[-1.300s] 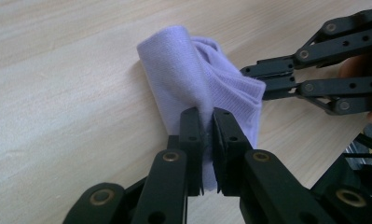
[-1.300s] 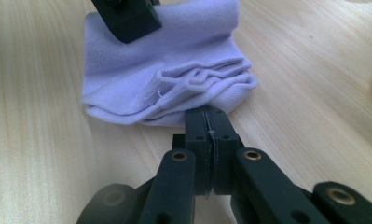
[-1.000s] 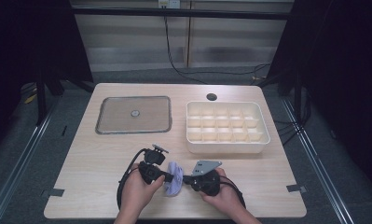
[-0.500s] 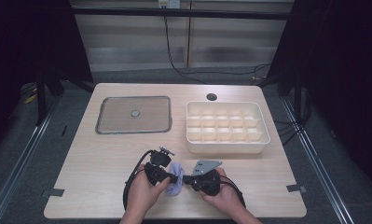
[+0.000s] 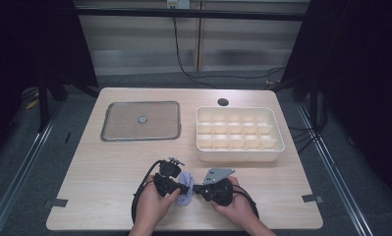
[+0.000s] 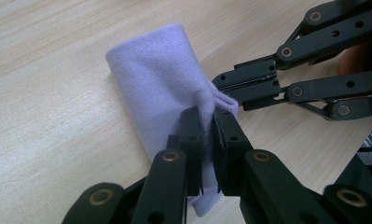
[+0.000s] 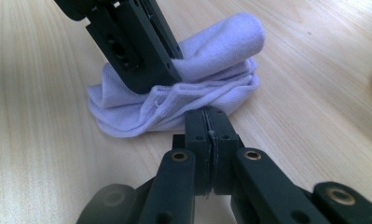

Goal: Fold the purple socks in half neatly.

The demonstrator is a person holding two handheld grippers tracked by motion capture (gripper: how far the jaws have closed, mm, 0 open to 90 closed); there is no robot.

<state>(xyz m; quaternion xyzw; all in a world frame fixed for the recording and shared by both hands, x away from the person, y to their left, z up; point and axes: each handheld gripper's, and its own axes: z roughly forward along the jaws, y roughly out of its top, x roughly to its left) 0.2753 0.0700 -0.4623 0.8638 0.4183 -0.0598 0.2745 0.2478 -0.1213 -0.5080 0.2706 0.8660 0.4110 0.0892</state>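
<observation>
Light wood-grain table (image 5: 110, 162), with grey floor around it and black curtains at the left and right edges of the high view. A pale panelled wall runs along the top, with a cable hanging down it. A flat metal tray (image 5: 141, 121) sits upper left of the tabletop, a cream divided box (image 5: 239, 133) sits upper right, and there's a small dark hole (image 5: 223, 102) above the box. No labels or writing that I can read anywhere.

The folded lilac cloth (image 5: 185, 185) lies at the bottom centre of the table, between both hands. The left gripper (image 6: 207, 140) has its jaws pinched on a fold of the cloth. The right gripper (image 7: 208, 123) is clamped tight on the cloth's edge, with a thin sliver of fabric between the jaws.
</observation>
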